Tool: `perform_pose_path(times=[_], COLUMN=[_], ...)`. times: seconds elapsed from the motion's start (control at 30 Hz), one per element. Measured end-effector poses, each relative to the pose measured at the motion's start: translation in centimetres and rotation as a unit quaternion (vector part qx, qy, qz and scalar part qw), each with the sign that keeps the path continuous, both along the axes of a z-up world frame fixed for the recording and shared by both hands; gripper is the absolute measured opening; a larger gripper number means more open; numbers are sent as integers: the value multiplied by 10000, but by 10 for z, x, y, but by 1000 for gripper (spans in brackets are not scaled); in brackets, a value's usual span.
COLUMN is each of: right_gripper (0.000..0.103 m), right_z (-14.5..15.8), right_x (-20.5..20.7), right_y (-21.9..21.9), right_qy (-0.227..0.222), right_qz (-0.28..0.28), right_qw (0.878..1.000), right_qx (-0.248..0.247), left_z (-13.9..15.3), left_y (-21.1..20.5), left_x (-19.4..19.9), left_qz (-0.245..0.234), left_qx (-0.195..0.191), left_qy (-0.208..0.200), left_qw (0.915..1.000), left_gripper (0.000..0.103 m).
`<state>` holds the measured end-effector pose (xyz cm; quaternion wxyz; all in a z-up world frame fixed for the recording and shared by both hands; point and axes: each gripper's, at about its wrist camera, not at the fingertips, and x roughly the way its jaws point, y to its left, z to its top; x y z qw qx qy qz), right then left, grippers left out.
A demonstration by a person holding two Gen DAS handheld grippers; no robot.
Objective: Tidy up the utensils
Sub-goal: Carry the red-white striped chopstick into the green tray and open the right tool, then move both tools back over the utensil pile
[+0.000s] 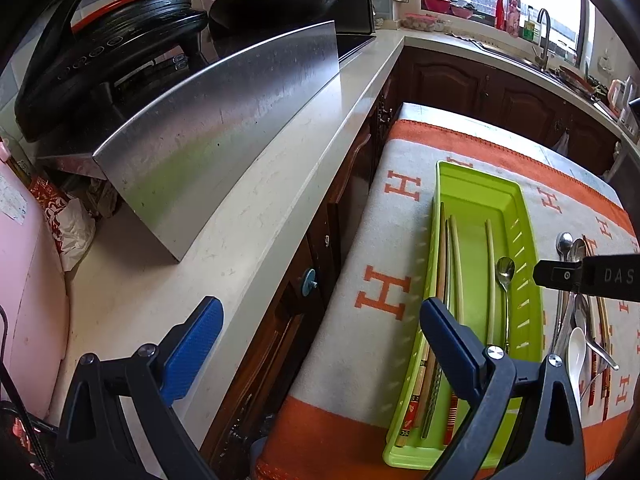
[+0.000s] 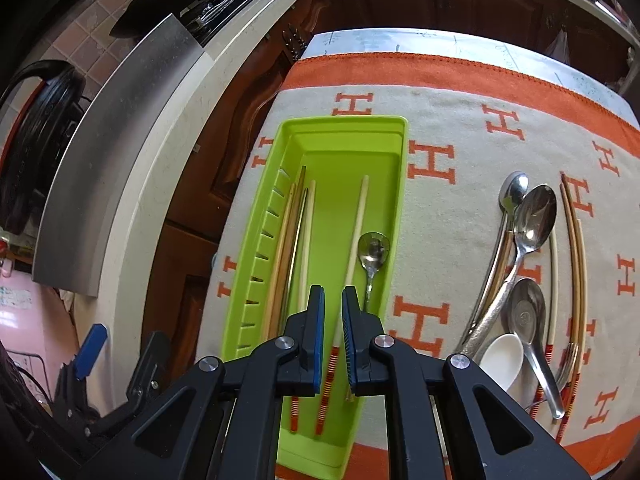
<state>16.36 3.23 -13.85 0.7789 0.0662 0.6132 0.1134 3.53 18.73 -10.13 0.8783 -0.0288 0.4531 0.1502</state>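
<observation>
- A lime-green plastic tray (image 2: 394, 184), long and narrow with slotted side walls, lies lengthwise on a cloth-covered table, near the edge closest to the kitchen counter.
- Inside the tray: several pale wooden chopsticks (image 2: 288, 240) bunched along the slotted wall, one cream chopstick (image 2: 357, 232) with a red-striped end lying apart from them, and a small metal spoon (image 2: 374, 250) beside it, bowl facing up.
- The right gripper (image 2: 333, 312) hangs over the near end of the tray, pointing steeply down. Its blue ridged pads stand a narrow gap apart and grip nothing; the cream chopstick's striped end shows through the gap, lower down in the tray.
- The loose pile (image 2: 528, 280) still to sort lies on the cloth right of the tray: shiny steel spoons overlapping, a white ceramic soup spoon (image 2: 502, 360), and thin curved-looking chopsticks with striped ends.
- My judgement: the step in hand is a trip back to that pile. Smooth, rounded steel handles slip easily, so pinching a handle at mid-length and square across looks wisest. Crossed pieces may drag their neighbours.
- The left gripper (image 1: 320, 344) has its jaws wide apart and empty, held over the gap between counter and table.
- The cloth (image 2: 460, 120) is grey, woolly, orange-bordered, patterned with orange letter H shapes.
- Beyond it runs a pale stone counter (image 1: 280, 184) carrying a brushed steel panel (image 1: 224, 128).
</observation>
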Motion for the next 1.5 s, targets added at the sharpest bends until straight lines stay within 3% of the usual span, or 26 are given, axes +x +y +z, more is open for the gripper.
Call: perform_pose_path(times=[0.3, 0.8, 1.5], right_gripper=[10, 12, 16], right_z=[3, 36, 30], right_x=[-18, -60, -100], right_y=[-19, -69, -199], right_qy=[-177, -829, -977], right_qz=[50, 3, -819], right_qw=[9996, 9955, 9916], right_qx=[-217, -466, -203], left_z=[-4, 1, 10], left_y=[-10, -53, -158], left_x=[1, 0, -5], left_qz=[-125, -503, -1251], left_qx=[21, 202, 209], left_qy=[62, 135, 241], left_qw=[9999, 9984, 9916], left_gripper=[98, 98, 98])
